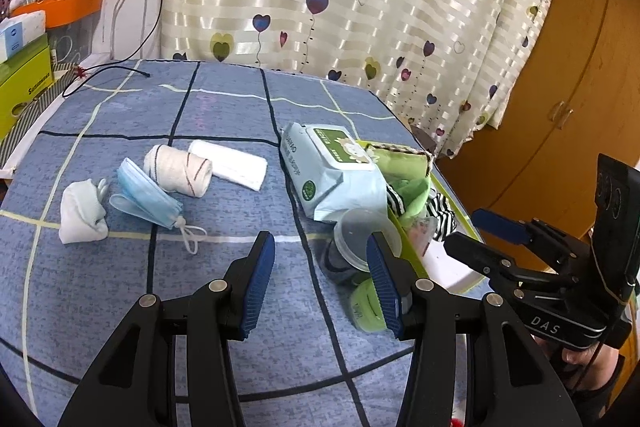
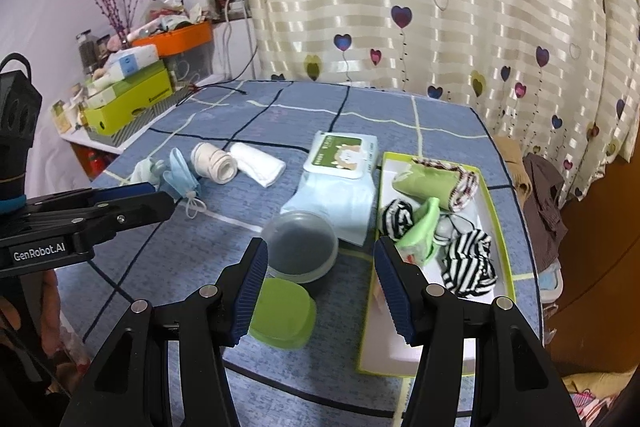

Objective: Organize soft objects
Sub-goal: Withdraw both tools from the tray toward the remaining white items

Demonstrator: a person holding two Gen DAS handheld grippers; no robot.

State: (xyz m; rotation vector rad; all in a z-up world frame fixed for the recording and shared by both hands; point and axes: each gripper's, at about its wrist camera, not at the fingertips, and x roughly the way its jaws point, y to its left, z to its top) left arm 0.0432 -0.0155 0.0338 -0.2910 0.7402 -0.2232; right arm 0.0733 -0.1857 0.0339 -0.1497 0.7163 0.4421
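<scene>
Both claws hang spread and empty above a table (image 1: 120,307) covered in a blue checked cloth. Ahead and to the left of the left claw (image 1: 320,283) lies a row of soft things: a white sock (image 1: 82,213) farthest left, a folded blue face mask (image 1: 150,199) touching a rolled cream sock with brown stripes (image 1: 178,169), then a rolled white towel (image 1: 230,165). None of them touches the claw.

The right claw (image 2: 322,285) hovers over a clear round container (image 2: 300,245) and a green lid (image 2: 282,313), which lies just beside its left finger. A pack of wet wipes (image 2: 340,175) sits beyond the container. To this claw's right is a green-rimmed tray (image 2: 496,203) holding a rolled green cloth (image 2: 428,185), two black-and-white striped socks (image 2: 470,263) and a small green packet (image 2: 420,235).
</scene>
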